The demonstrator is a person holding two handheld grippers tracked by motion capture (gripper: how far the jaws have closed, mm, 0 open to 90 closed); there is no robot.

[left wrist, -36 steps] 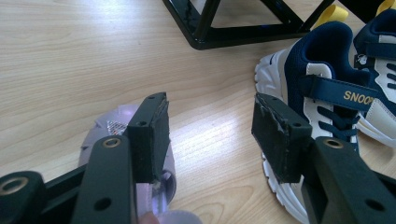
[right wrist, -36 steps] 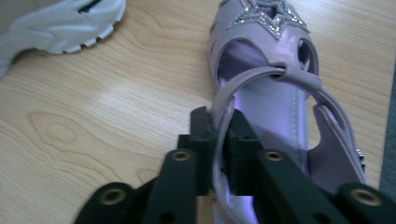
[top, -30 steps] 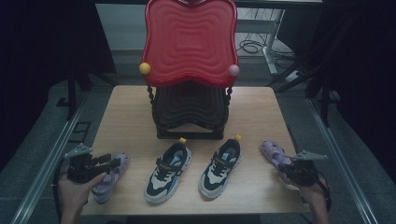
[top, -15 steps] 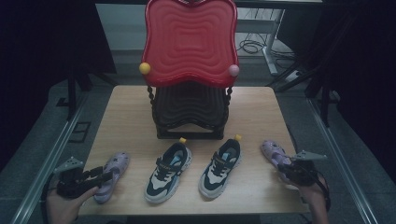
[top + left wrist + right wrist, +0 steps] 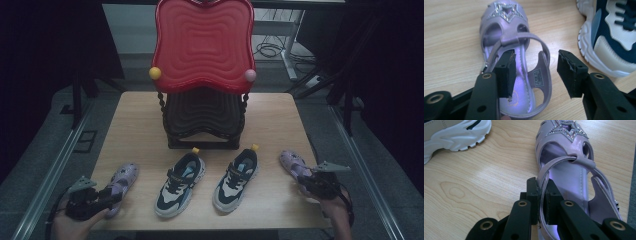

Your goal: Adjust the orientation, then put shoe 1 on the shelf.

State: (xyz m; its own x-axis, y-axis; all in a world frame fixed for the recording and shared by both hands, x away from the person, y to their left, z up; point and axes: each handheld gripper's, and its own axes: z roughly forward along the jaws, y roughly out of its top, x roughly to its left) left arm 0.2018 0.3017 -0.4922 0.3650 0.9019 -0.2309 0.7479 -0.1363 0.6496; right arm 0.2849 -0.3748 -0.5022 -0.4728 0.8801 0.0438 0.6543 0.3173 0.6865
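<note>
A purple sandal [image 5: 515,57] with a sparkly star on its toe lies on the near left part of the desk [image 5: 135,125]. The left gripper [image 5: 535,72] is right at its heel end. Its fingers [image 5: 505,72] stand apart, one over the inside of the sandal by the strap and the other just outside the heel wall. They have just been closing a little, but they are not pressing on the shoe. A second purple sandal [image 5: 571,172] lies on the near right part of the desk, close to the edge. The right gripper [image 5: 542,202] has its fingers [image 5: 532,200] clenched tight on the thin strap of that sandal, grasping it. Between the two sandals stand two sneakers, dark blue and white, side by side, toes near and heels far. The left sneaker [image 5: 179,184] is near the first sandal, and the right sneaker [image 5: 236,179] is near the second one. Behind the sneakers, in the middle of the desk, is a dark brown shoe rack [image 5: 202,120]. On top of it stands a big red wavy board [image 5: 202,45], with a yellow ball [image 5: 155,73] at its left corner and a pink ball [image 5: 250,75] at its right corner.
</note>
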